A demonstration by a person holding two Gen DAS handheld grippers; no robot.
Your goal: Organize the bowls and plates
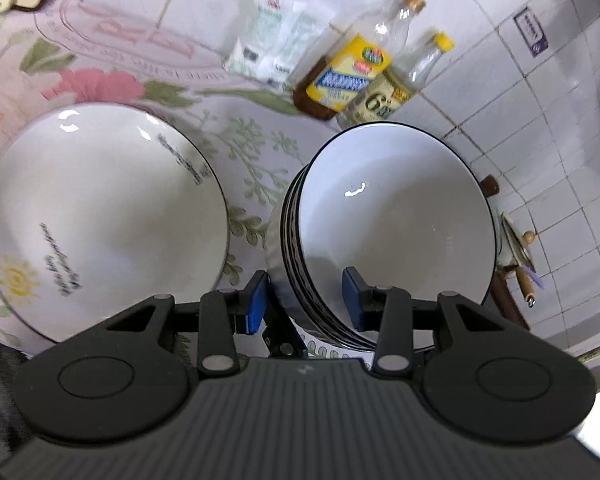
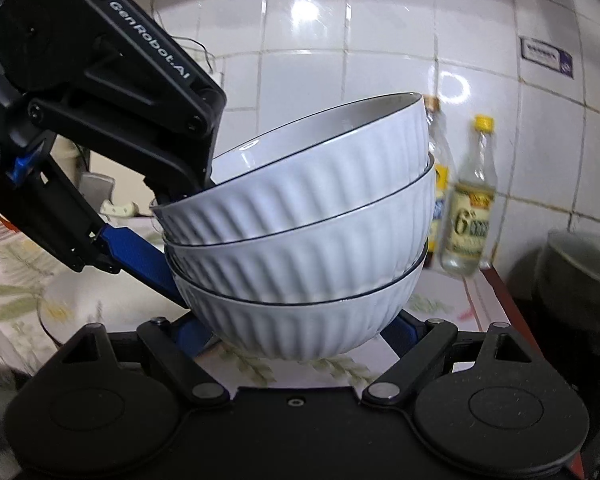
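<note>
Bowls (image 2: 300, 240), three nested, hang tilted above the floral worktop (image 2: 16, 276): right hand-held gripper (image 2: 300, 332) cradles the bottom one, left hand-held gripper (image 1: 306, 296) pinches the near rims. Beyond, plate (image 1: 100, 216), then bottles (image 1: 376, 68) against tile.
</note>
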